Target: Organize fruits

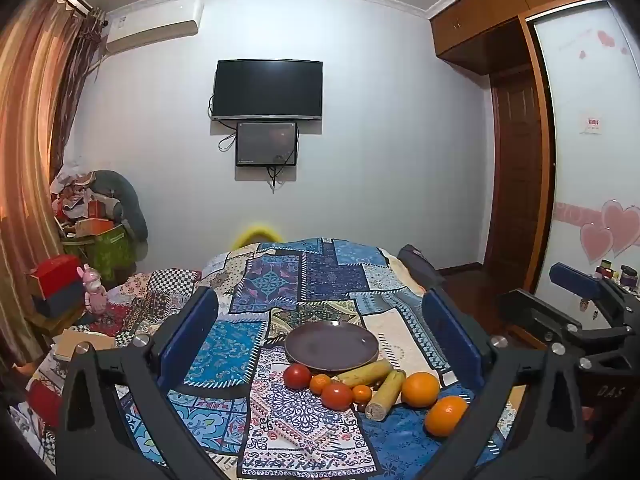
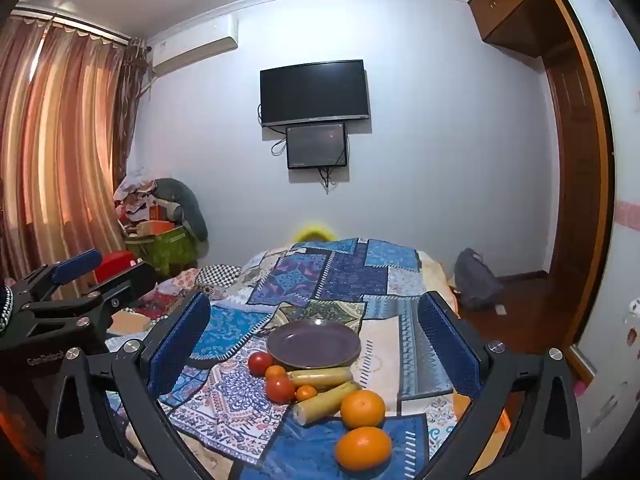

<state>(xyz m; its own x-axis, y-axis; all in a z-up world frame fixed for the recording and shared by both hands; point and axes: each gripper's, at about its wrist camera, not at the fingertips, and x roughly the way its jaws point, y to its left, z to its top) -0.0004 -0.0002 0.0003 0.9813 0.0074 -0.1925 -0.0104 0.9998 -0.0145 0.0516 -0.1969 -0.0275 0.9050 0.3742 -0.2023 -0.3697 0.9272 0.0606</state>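
An empty dark purple plate [image 1: 332, 345] [image 2: 314, 344] sits on a patchwork cloth. In front of it lie two red tomatoes [image 1: 297, 375] [image 2: 279, 389], two small tangerines [image 1: 320, 383] [image 2: 306, 392], two yellow corn pieces [image 1: 386, 394] [image 2: 325, 400] and two big oranges [image 1: 420, 389] [image 2: 363, 447]. My left gripper [image 1: 320, 344] is open and empty, above and short of the fruit. My right gripper [image 2: 314, 344] is open and empty, likewise short of the fruit. Each gripper shows at the edge of the other's view [image 1: 576, 284] [image 2: 76, 268].
The patchwork cloth [image 1: 280, 280] covers a table or bed that drops off at the right to a wooden floor [image 2: 520, 304]. Clutter and boxes [image 1: 96, 232] stand at the left by the curtains. A grey bag [image 2: 476, 276] lies on the floor.
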